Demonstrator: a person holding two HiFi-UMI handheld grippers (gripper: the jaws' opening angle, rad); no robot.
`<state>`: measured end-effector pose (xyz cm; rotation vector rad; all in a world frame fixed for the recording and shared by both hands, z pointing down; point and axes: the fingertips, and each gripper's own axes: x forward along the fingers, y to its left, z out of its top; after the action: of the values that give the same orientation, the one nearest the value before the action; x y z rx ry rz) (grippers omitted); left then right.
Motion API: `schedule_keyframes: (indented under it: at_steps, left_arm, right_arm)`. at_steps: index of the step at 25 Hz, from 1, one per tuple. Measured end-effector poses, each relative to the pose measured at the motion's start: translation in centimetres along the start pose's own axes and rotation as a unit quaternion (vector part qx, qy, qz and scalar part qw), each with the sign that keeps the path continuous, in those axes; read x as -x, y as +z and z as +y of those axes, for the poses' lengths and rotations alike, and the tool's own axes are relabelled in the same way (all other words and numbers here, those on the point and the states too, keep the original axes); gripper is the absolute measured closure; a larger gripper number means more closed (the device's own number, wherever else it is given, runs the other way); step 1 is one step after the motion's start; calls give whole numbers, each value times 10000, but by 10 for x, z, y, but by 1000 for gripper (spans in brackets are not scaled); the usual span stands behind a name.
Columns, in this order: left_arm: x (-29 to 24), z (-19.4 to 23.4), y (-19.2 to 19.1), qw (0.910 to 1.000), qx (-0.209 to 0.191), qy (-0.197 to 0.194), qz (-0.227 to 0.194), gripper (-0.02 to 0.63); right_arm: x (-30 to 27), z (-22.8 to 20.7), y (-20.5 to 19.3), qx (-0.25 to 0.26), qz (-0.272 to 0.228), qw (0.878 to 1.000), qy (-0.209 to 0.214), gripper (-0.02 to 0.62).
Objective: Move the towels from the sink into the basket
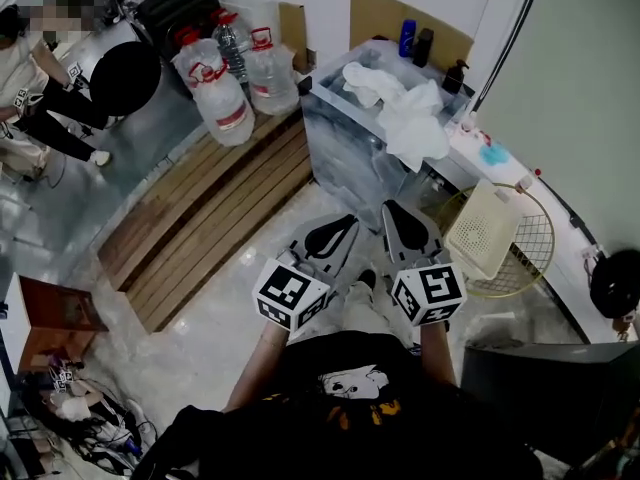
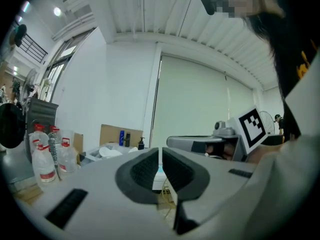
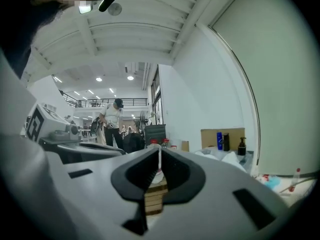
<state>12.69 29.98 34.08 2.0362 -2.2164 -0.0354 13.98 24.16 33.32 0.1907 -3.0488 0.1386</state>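
The left gripper is keeping its jaws pressed together with only a hairline slit between the dark pads, and nothing is sitting between them. The right gripper is showing the same: jaws closed on each other and gripping nothing. Neither gripper is touching anything. The person is holding both grippers out in front of the body, side by side and close together, pointing roughly level, with the marker cubes facing up toward the head camera and the tips aiming toward the sink. The tips are hanging short of the sink's near wall, over the pale floor. The towels are lying in a loose white heap in the sink, with one part spilling over the near right edge. The basket, a round gold wire one, is standing on the floor just right of the sink, below the narrow white ledge along the wall, and a white perforated panel is lying tilted across it. Three bottles are standing at the back of the sink, and large water jugs are grouped to the sink's left, beside a wooden slatted platform.
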Motion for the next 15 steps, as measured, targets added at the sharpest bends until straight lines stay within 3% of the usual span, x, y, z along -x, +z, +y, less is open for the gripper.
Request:
schedule_keyframes:
  at_steps: [7,15]
  left_arm:
    - [-80,67,14,9999,41,117,27,591]
    - [-174,110,25,9998,-26,135,154,591]
  right_arm:
    - [-74,-70,12,-27,41,10000,-6,577]
    - [-135,-157,15,-124,83,9999,12,577]
